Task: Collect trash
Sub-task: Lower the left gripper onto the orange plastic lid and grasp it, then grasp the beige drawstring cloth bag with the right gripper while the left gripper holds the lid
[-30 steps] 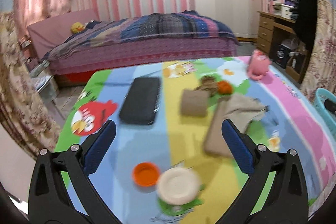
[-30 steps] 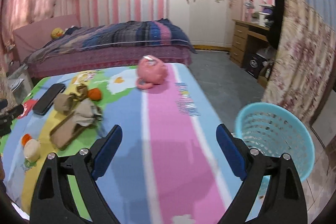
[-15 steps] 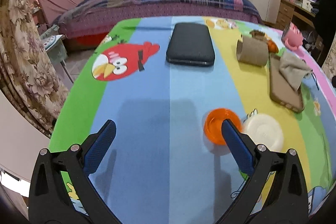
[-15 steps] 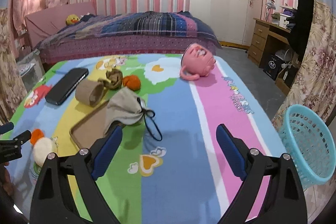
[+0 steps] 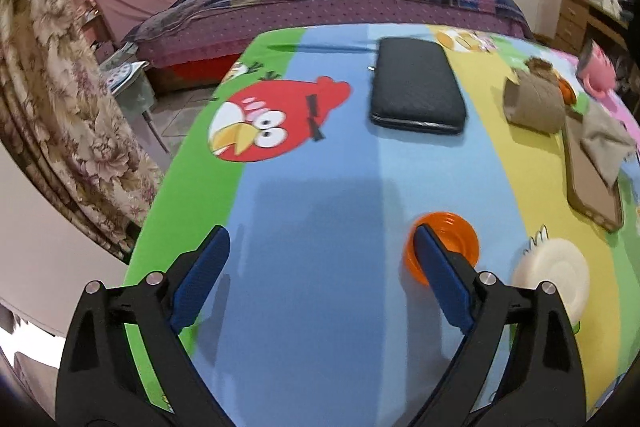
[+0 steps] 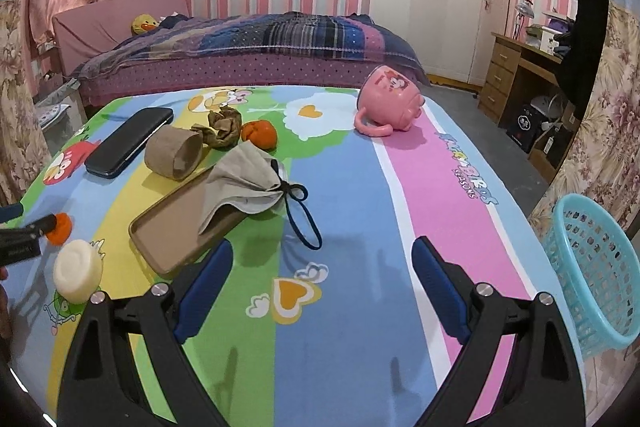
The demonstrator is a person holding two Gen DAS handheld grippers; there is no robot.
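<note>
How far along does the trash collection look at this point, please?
Nothing looks done: the blue basket appears empty. In hand: the left claw, jaws closing on nothing, hangs beside the orange lid; the right claw is open and empty. Left: the crumpled paper, cardboard tube and orange peel.

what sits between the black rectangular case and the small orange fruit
In the right wrist view, a brown cardboard tube and crumpled brown paper lie between the black case and the orange fruit.

left gripper jaws closing, right gripper jaws apart
</note>
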